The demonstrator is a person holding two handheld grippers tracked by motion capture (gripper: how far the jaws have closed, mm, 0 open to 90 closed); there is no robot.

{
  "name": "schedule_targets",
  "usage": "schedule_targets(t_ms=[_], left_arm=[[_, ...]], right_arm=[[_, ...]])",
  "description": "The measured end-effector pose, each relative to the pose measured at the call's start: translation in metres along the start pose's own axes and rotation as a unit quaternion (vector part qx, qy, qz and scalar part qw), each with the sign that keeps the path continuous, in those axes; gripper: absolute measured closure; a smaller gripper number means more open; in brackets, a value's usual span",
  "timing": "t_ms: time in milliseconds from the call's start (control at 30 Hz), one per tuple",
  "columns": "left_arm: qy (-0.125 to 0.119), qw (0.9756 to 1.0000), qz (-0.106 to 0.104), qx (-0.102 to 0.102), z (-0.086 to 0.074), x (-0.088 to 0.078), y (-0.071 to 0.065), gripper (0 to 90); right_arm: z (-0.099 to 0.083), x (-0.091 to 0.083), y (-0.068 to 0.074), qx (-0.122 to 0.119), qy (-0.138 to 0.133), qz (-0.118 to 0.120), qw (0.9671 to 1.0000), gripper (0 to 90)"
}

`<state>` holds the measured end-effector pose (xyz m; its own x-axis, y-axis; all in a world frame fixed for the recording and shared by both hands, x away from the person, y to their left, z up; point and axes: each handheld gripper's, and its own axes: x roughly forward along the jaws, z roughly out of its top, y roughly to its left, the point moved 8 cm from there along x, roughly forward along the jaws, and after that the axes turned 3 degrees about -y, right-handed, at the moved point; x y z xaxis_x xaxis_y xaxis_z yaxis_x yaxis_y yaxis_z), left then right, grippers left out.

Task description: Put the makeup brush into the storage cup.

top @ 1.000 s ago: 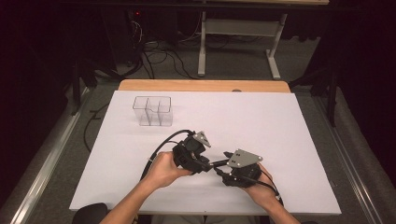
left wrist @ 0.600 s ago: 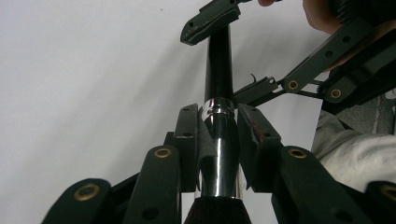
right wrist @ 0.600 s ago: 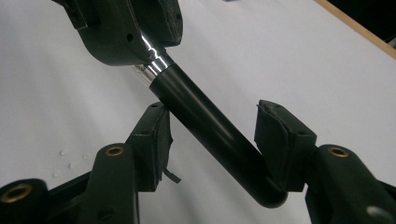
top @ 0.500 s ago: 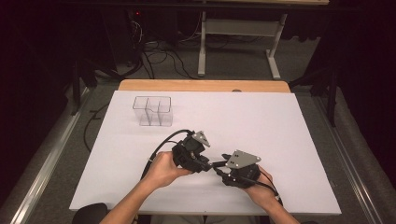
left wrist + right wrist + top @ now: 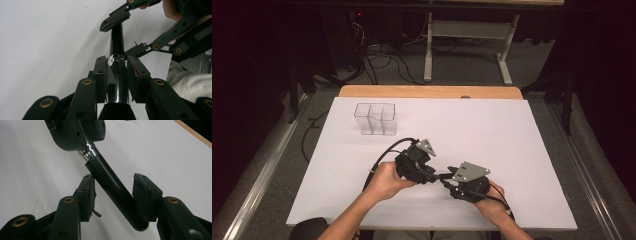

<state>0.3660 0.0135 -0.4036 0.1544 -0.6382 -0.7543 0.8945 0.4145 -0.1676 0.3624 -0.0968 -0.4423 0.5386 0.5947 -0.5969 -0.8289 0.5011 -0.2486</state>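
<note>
A brush with a black handle (image 5: pixel 112 187) and a chrome ferrule (image 5: pixel 116 62) hangs over the white table. My left gripper (image 5: pixel 117 63) is shut on the ferrule, and dark bristles show below its pads. In the high view the left gripper (image 5: pixel 436 175) and the right gripper (image 5: pixel 447 180) meet tip to tip near the table's front edge. My right gripper (image 5: pixel 113 180) has the handle's rounded end between its jaws. These jaws have just been closing, and a gap still shows beside the handle. The right gripper (image 5: pixel 122 35) straddles the handle's far end.
A clear plastic container (image 5: pixel 375 119) with compartments stands at the back left of the white table sheet (image 5: pixel 492 130). A wooden edge (image 5: pixel 427 92) runs along the far side. Cables and a metal stand lie on the floor beyond.
</note>
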Motion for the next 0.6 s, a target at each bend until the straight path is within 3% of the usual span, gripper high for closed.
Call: schedule_targets(t_ms=[233, 400, 533, 600], left_arm=[[-0.002, 1.0000, -0.008, -0.003, 0.001, 0.001, 0.000, 70.5], [-0.003, 0.9998, -0.016, -0.011, 0.000, -0.001, 0.003, 70.3], [-0.010, 0.9995, -0.024, -0.016, 0.002, -0.001, 0.004, 69.7], [-0.022, 0.9995, -0.015, -0.018, 0.004, -0.003, 0.007, 66.5]], right_arm=[[-0.001, -0.002, 0.000, 0.006, 0.005, 0.013, 0.9999, 57.5], [0.000, 0.000, 0.002, -0.009, 0.010, 0.025, 0.9996, 62.5], [0.001, 0.000, 0.007, -0.039, 0.022, 0.034, 0.9984, 68.9], [0.001, -0.001, 0.010, -0.050, 0.026, 0.045, 0.9974, 72.3]])
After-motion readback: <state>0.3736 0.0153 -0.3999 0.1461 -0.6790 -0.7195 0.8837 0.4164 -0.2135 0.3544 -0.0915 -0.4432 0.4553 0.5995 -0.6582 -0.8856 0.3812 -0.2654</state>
